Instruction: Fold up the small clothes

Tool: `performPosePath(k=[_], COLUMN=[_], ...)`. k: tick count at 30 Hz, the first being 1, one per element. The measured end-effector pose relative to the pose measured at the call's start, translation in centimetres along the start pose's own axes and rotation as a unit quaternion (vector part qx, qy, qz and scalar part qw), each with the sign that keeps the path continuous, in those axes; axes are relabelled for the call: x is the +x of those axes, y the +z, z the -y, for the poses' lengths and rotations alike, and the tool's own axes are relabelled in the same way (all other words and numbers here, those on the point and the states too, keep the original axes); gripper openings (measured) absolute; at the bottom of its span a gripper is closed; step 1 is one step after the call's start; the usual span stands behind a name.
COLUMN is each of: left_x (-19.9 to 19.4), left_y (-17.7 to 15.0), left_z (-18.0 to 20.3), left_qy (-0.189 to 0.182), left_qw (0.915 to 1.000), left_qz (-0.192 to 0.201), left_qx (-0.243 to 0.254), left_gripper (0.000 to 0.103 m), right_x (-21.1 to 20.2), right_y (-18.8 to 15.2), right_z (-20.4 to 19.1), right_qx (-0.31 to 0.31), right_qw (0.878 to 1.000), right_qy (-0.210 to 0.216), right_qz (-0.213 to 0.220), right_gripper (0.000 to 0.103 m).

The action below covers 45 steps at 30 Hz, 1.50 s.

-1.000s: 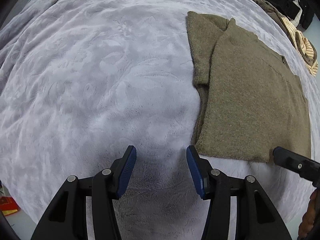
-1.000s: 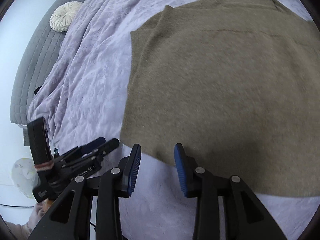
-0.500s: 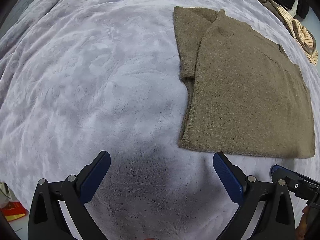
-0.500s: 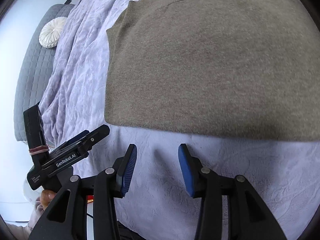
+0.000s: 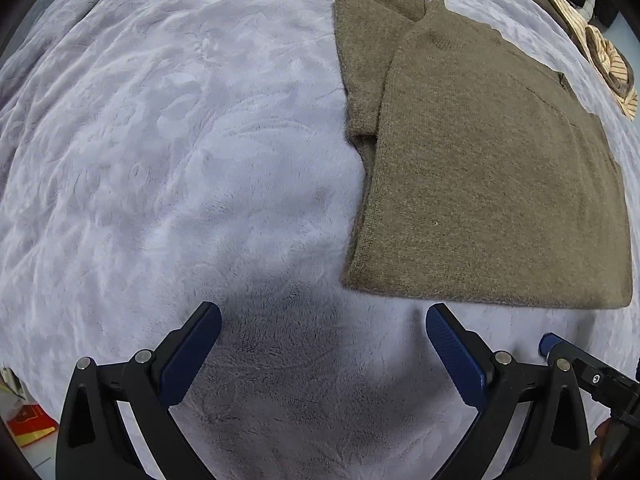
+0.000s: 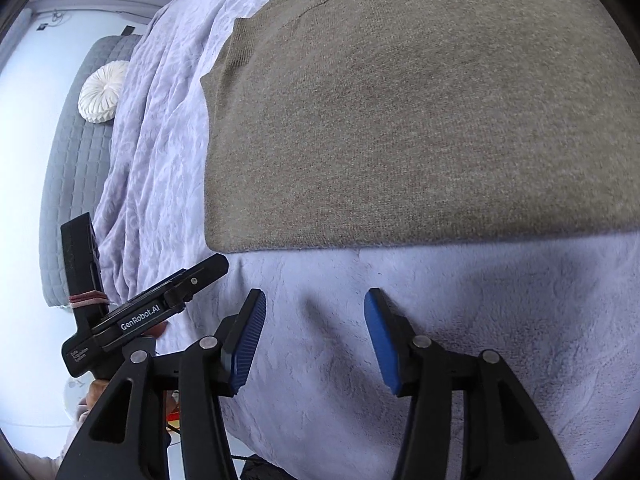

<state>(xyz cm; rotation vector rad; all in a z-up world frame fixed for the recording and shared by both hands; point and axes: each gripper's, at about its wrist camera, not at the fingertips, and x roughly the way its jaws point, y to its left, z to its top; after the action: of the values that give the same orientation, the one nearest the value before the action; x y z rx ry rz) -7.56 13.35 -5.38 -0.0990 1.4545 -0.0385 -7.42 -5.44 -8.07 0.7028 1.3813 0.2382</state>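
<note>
Sweater (image 5: 492, 168) lies flat on the bedspread (image 5: 180, 140), partly folded: one sleeve is tucked across under the body panel at the far-left corner, near hem runs straight and sits just past both claws. Left gripper (image 5: 323, 354) points straight down at bare blanket, jaws spread as wide as they go, nothing between them; the hem corner is just beyond its right pad. Right gripper (image 6: 315, 342) is angled down at the blanket just short of the hem, jaws about half apart and opening, also empty. Neither pad touches the knit. Read: between folds, both claws lining up on the near hem for the next one, probably bottom-up toward the collar. Next move calls for each claw to slide forward until a pad gets under the hem, one near each corner, then pinch all layers together and lift evenly so the tucked sleeve doesn't pull out. The far right corner of the hem is at the frame edge in both views, so I can't confirm it's squared. Pile of other clothes (image 5: 600, 52) sits beyond the sweater, well clear.
</note>
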Motion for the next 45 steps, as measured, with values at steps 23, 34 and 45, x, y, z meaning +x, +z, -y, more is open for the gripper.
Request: performPosePath(k=[23,34,45], left_x=[-1.7,-1.0,0.2], left_y=[0.4,1.4,4.4], left_z=[-4.6,-4.7,-1.5], left_qy=[-0.028,-0.015,-0.039], left_qw=[0.9973,0.9987,0.9984], left_qz=[0.038,0.03,0.032], left_qx=[-0.056,-0.039,-0.026], left_gripper=[0.103,0.103,0.103], right_x=[7.1,8.7,4.3], right_y=[3.4,2.5,1.5], right_z=[-2.8,-4.0,-2.1], right_qx=[0.12,0.054,0.044], right_qw=[0.982,0.997,0.997], right_qy=[0.142,0.059,0.064], right_qz=[0.013,-0.018,0.011], right_gripper=[0.007,0.007,0.053])
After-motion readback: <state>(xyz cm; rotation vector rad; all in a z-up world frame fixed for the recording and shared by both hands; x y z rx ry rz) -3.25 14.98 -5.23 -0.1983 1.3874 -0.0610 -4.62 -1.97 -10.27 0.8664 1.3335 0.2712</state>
